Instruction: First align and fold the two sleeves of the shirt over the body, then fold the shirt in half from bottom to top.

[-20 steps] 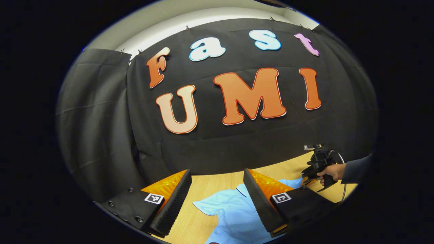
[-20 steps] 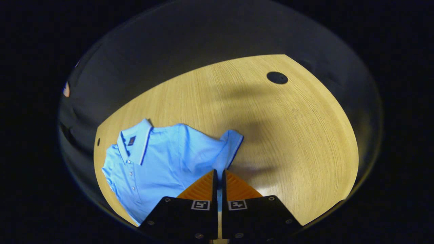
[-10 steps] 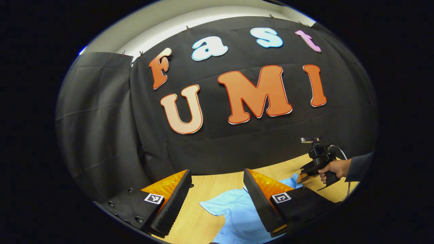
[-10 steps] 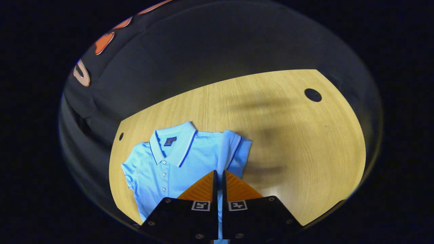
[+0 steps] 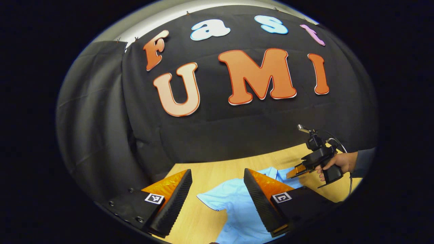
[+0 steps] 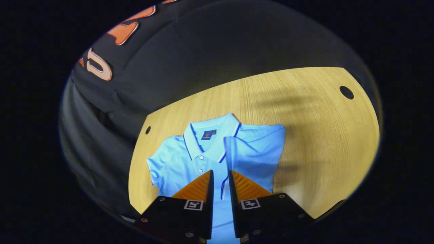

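A light blue polo shirt (image 6: 176, 159) lies face up on the wooden table (image 6: 322, 135), collar toward the wall. One sleeve (image 6: 254, 145) is folded over the body, its trimmed edge near the button placket. My right gripper (image 6: 221, 171) hovers over that edge with its fingers a little apart, open. The opposite sleeve (image 6: 154, 166) lies spread out flat. In the left gripper view my left gripper (image 5: 217, 171) stands wide open above the shirt (image 5: 234, 203) and its spread sleeve (image 5: 206, 198), holding nothing. The right gripper (image 5: 293, 172) shows there, held by a hand (image 5: 342, 162).
The black cloth wall (image 6: 203, 51) runs close behind the table's far edge. Two small dark holes (image 6: 346, 92) (image 6: 148, 130) sit in the tabletop on either side of the shirt. Bare wood (image 5: 196, 220) lies left of the shirt.
The right gripper carried the sleeve across onto the shirt's body, and its fingers have parted slightly. The left gripper stayed open and tilted down a little.
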Motion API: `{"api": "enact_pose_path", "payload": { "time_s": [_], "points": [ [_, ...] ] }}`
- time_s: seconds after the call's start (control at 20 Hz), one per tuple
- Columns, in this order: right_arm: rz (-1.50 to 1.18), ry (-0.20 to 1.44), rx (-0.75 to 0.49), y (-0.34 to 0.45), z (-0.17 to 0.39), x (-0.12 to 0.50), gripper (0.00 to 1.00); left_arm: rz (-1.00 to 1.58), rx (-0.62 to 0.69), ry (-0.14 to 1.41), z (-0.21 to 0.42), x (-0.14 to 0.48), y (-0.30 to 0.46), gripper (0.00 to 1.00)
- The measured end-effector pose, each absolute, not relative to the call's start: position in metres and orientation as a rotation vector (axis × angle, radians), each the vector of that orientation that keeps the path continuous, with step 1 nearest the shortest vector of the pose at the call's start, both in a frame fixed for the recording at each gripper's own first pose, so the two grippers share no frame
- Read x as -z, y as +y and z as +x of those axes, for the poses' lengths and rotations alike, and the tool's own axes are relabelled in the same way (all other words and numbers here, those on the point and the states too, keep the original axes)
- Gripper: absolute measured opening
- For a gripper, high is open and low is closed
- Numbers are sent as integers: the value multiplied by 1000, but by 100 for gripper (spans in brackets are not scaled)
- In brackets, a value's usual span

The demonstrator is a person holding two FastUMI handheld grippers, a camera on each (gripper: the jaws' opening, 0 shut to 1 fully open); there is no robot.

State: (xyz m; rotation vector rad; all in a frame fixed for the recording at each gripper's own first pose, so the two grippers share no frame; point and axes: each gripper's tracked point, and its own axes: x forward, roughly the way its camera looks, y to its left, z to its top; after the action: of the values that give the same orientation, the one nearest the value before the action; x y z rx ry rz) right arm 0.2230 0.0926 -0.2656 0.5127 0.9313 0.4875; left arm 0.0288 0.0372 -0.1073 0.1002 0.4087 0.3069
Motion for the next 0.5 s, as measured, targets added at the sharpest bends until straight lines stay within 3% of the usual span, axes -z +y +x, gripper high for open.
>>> {"api": "enact_pose_path", "payload": {
  "time_s": [0.25,0.3,0.35,0.4,0.45,0.5],
  "points": [
    [457,832,-480,71,220,240,56,-57,-276,545,42,154,52,100],
    [443,809,-475,66,217,234,55,-75,-263,584,40,165,56,100],
    [429,791,-466,61,214,227,70,-89,-246,627,37,175,59,100],
    [413,776,-456,57,208,224,79,-97,-248,658,41,185,67,100],
    [397,758,-445,53,203,220,73,-110,-240,681,45,195,74,100],
    [381,738,-428,50,196,216,89,-129,-227,705,49,205,78,100]
  ]
}}
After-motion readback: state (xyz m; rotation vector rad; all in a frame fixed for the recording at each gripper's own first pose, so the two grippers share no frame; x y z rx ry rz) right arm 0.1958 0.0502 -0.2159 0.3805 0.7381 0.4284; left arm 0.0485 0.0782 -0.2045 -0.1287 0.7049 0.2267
